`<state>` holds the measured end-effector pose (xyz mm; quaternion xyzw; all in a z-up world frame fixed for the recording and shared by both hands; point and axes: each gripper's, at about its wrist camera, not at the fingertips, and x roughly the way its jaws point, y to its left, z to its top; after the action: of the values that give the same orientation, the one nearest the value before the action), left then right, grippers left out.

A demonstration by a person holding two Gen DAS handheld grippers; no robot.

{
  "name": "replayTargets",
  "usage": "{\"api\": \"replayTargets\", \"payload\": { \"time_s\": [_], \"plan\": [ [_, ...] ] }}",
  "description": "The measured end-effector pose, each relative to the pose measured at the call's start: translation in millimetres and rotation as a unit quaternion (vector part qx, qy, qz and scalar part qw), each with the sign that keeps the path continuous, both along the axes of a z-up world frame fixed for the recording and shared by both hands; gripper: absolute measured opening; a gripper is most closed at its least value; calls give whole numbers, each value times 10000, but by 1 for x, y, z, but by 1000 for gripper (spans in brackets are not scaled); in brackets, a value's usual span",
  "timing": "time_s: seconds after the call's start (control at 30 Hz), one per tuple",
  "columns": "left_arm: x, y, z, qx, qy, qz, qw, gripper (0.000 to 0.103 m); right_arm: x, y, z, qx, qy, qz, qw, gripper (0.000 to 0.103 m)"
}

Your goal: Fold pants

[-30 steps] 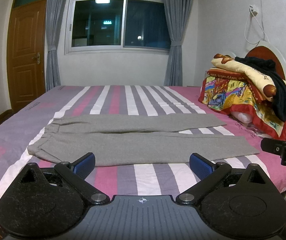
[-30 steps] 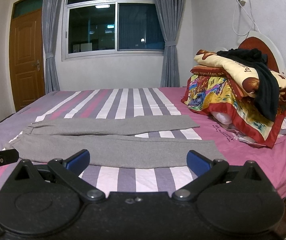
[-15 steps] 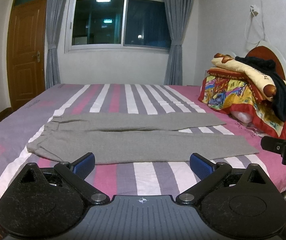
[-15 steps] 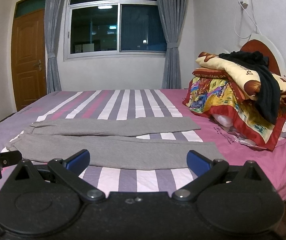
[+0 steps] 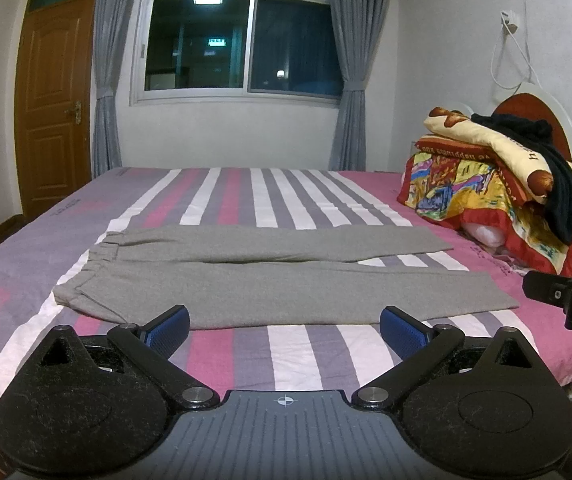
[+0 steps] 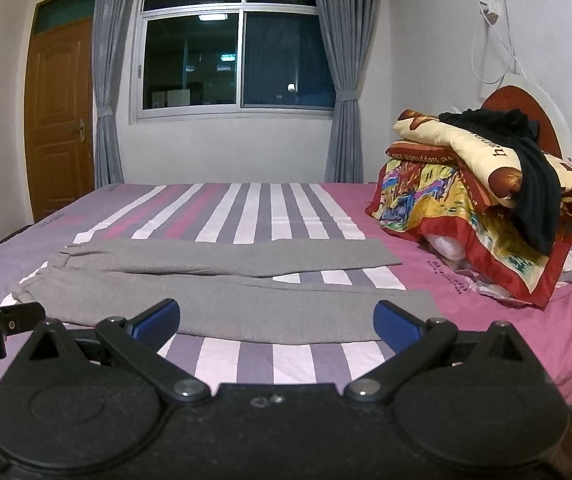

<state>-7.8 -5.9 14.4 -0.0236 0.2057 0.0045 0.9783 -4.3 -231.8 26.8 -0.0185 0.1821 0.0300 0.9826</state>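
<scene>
Lying flat, unfolded: grey pants on striped bed. Left gripper, right gripper: spread wide, empty (short of cloth). Risk: pinching sheet too, bunching a leg.

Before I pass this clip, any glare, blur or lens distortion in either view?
Left wrist view: sharp; fisheye bows the door and dark corners vignette; a ceiling light reflects in the window. Right wrist view: equally sharp, same bowing, fainter reflection in the window; the pants are evenly lit, no harsh shadows.
</scene>
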Motion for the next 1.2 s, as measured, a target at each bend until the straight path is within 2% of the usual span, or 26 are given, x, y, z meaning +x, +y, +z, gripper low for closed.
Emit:
{"api": "replayTargets", "payload": {
  "time_s": [0.13,0.23,0.3,0.47,0.63,0.73,0.87,0.9,0.97,1.0,1.03,1.07,1.13,1.2],
  "plan": [
    [7,4,-2,100,-55,-9,9999,101,3,1,1,-101,-100,178,9997,103],
    [25,15,5,307,-230,12,9993,103,23,2,11,-299,-270,402,9984,103],
    [45,27,9,427,-187,45,9989,103,41,0,23,-284,-444,469,9975,103],
    [95,75,11,131,95,353,9992,103,84,4,49,-250,-702,901,9931,103],
    [134,123,2,120,-47,451,9989,103,126,18,52,-253,-560,1453,9875,101],
    [171,155,-9,137,111,641,9978,103,161,32,46,-217,-415,1709,9842,102],
    [226,204,-36,-209,560,800,9950,103,218,50,30,-107,-33,1931,9811,102],
    [238,214,-43,-217,673,811,9942,103,235,54,23,-52,115,1995,9798,101],
    [265,234,-54,11,747,827,9938,103,264,63,11,59,324,2218,9745,89],
    [276,244,-58,147,720,867,9935,102,281,69,4,24,439,2279,9727,76],
    [293,258,-63,261,714,784,9940,100,299,75,-2,-33,550,2349,9705,68],
    [307,268,-66,321,781,697,9940,75,313,81,-9,-73,633,2413,9684,65],
    [346,294,-77,401,1150,665,9903,48,344,92,-23,-183,755,2536,9642,65],
    [385,321,-92,385,1416,570,9875,48,378,105,-40,-315,839,2632,9606,65]
  ]
}}
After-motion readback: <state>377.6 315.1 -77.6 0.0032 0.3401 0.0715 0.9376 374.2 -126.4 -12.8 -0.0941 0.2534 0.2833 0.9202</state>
